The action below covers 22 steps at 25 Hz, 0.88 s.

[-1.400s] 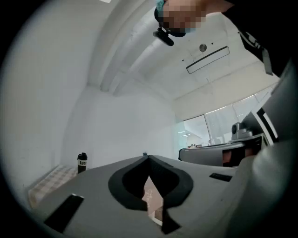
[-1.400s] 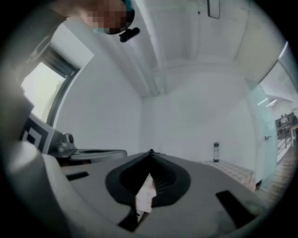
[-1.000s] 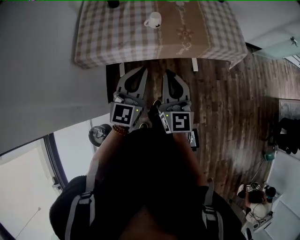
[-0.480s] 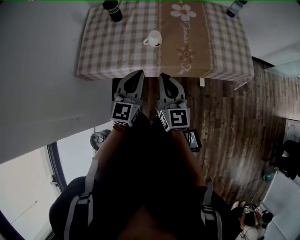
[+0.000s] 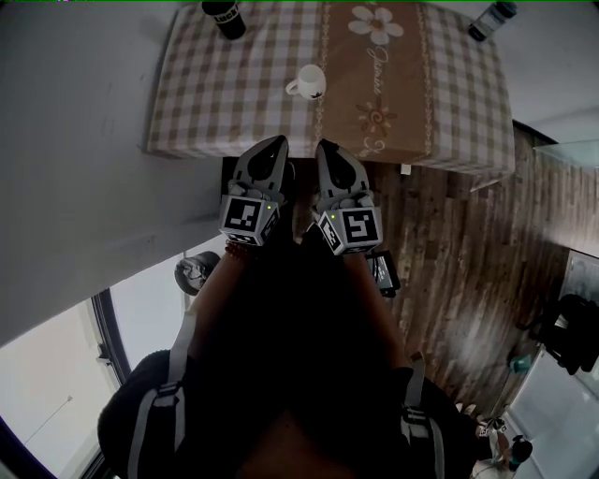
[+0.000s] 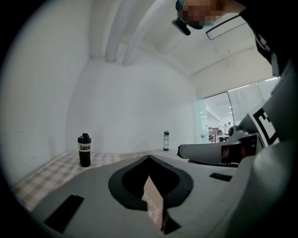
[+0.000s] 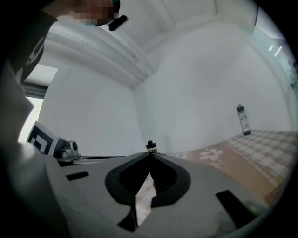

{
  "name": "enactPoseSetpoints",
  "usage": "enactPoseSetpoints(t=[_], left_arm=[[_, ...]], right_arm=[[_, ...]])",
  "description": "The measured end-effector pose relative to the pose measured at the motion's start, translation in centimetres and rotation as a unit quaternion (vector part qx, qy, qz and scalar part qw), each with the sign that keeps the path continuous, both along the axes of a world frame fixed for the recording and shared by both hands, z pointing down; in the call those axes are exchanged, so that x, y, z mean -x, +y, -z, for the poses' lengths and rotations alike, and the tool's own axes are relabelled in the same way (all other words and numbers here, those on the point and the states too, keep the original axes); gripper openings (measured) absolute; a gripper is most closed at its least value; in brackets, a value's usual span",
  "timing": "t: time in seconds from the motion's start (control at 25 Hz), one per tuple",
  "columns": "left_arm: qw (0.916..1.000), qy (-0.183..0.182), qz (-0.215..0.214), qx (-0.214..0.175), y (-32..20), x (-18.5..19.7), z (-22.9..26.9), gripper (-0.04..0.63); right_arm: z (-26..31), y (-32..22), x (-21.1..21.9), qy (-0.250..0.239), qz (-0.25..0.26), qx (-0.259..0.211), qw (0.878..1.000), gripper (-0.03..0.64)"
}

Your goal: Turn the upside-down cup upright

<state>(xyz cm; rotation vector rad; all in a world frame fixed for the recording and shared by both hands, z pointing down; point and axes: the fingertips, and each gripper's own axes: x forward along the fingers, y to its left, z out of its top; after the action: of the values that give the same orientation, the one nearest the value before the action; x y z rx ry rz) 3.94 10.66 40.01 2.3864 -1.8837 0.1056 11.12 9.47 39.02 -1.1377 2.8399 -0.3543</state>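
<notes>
Checked tablecloth (image 5: 215,103), rounded white cup (image 5: 308,82)

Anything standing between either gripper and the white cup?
Nothing visible does: only bare tablecloth lies between the white cup, the left gripper and the right gripper. The black bottle and second bottle stand behind it.

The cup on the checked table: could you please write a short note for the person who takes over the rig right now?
Left gripper: fingers shut, nothing held, at the table's near edge.
Right gripper: fingers shut, nothing held, close beside the other one.
Cup: white, on the checked cloth beyond both grippers, just left of the brown runner; nothing touches it.
Two bottles stand at the far corners.
Done: nothing yet.
Left to do: reach the cup, grasp it, turn it upright, set it down.
</notes>
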Motion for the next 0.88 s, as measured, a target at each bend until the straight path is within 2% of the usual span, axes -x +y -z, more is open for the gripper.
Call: enactPoseSetpoints(t=[0.12,0.28,0.4,0.52,0.6,0.68,0.76,0.88], left_arm=[[0.9999,0.010,-0.006,0.009,-1.9,1.3,-1.7,0.012],[0.9992,0.013,-0.028,0.028,-5.1,3.2,-3.8,0.012],[0.9976,-0.006,-0.068,0.011,-8.7,3.9,-3.7,0.012],[0.9941,-0.011,-0.106,0.020,-11.1,4.4,-4.9,0.012],[0.9892,-0.019,-0.143,0.026,-13.1,4.5,-5.2,0.014],[0.9813,-0.044,-0.185,0.030,-14.3,4.8,-6.6,0.018],[0.9723,-0.054,-0.223,0.045,-15.1,5.2,-8.3,0.104],[0.9636,-0.061,-0.249,0.077,-16.3,6.0,-10.7,0.121]], right_arm=[[-1.4,-2.0,0.8,0.006,-0.003,0.013,1.000,0.002],[-2.1,-4.5,1.8,0.039,-0.007,0.018,0.999,0.001],[-2.6,-7.6,2.4,0.052,-0.017,0.024,0.998,0.000],[-3.7,-9.6,3.3,0.078,-0.021,0.039,0.996,0.001],[-3.5,-11.1,4.3,0.089,-0.015,0.034,0.995,0.000],[-3.7,-12.2,5.2,0.102,-0.009,0.027,0.994,0.001],[-4.2,-13.0,5.9,0.113,-0.011,0.028,0.993,0.001],[-4.9,-14.6,6.7,0.118,-0.028,0.035,0.992,0.001]])
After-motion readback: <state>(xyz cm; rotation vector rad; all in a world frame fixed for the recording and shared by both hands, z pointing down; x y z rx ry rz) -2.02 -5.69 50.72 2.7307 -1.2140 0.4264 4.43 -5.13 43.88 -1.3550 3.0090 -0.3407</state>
